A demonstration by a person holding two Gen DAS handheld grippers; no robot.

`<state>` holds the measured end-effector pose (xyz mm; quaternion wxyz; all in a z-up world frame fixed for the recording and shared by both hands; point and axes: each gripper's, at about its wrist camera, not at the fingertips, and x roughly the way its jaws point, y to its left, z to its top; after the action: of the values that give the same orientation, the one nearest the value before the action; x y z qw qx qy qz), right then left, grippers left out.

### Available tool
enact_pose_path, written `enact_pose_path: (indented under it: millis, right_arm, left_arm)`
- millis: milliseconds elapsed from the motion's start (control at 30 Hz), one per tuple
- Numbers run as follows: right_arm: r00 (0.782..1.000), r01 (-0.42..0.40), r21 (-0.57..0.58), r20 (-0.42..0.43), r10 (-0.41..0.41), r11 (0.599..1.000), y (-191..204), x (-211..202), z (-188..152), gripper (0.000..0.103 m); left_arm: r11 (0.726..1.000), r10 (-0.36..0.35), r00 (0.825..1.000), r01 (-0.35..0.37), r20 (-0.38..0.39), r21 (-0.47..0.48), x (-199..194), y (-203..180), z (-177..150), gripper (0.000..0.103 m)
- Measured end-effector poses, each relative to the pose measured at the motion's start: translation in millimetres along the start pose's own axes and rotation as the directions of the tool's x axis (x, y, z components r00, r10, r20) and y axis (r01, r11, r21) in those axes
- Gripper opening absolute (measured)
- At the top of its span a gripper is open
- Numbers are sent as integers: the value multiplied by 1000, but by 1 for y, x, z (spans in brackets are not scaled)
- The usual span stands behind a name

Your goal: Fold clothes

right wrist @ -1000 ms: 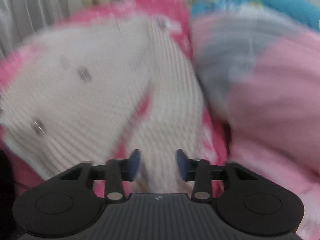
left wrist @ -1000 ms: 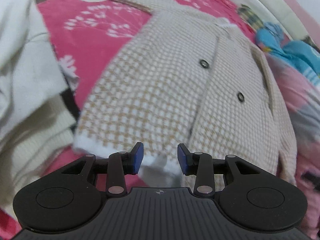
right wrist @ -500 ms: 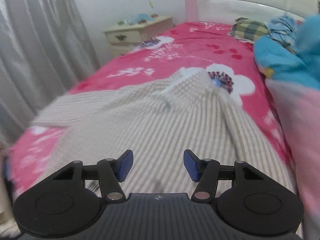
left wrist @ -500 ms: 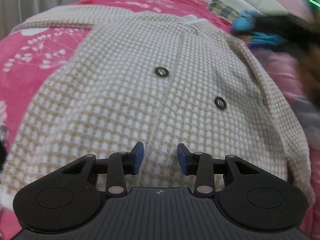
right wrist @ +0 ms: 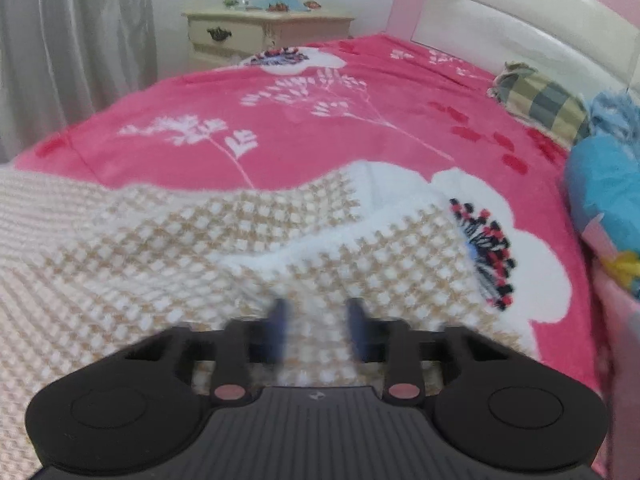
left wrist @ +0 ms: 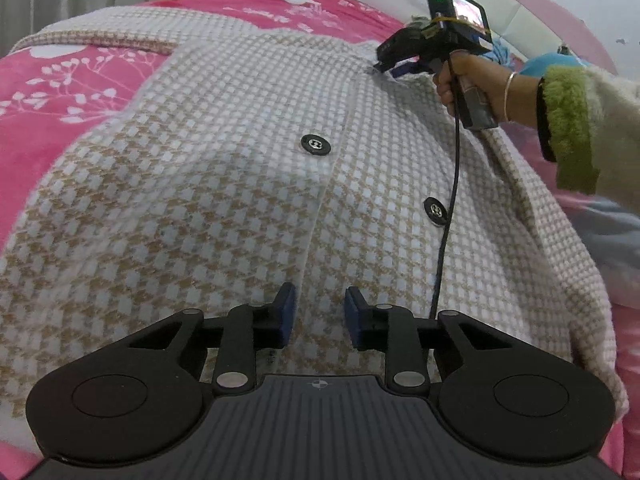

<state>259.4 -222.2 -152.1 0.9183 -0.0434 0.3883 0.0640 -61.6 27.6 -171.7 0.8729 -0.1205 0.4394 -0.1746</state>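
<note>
Houndstooth cardigan [left wrist: 208, 184] flat on bedspread [right wrist: 304, 128]; we hold left gripper [left wrist: 320, 310] spread, right gripper [right wrist: 316, 324] seemingly spread at collar; shallow bite risks slippage.

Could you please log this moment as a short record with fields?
garment: checked cardigan, spread flat, front up
surface: pink floral blanket
buttons: two dark ones showing
left tool: open, over the lower part of the cardigan
right tool: open, at the collar
hand: holds the right tool
nearby: nightstand, checked pillow
</note>
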Motion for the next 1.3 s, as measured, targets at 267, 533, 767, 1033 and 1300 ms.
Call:
enact_pose_path:
  millis: [267,533,767,1033,1300]
  right_arm:
    - [988,-78,163,146,54,984,-24,-22,0,8]
    - [972,-88,166,229,48,982,-34,-26,22,8]
    - [980,-26,108,199,4,994,-17,23,12,7]
    - [993,-36,89,114,26,995,-19,39,13,32]
    - [962,-255,324,180,205,911,-102,-87,25,54]
  left_arm:
    - [999,-11,999,12,32,-34,-1,0,1,2]
    - [993,-28,998,35,64,-114,7,6,13,2]
    - [995,5,999,0,50,-100,15,8,13,2]
    - [998,31,997,-28,65,-49,14,5,9,7]
    - [992,27,995,-15,96,-124,5,18,12,14]
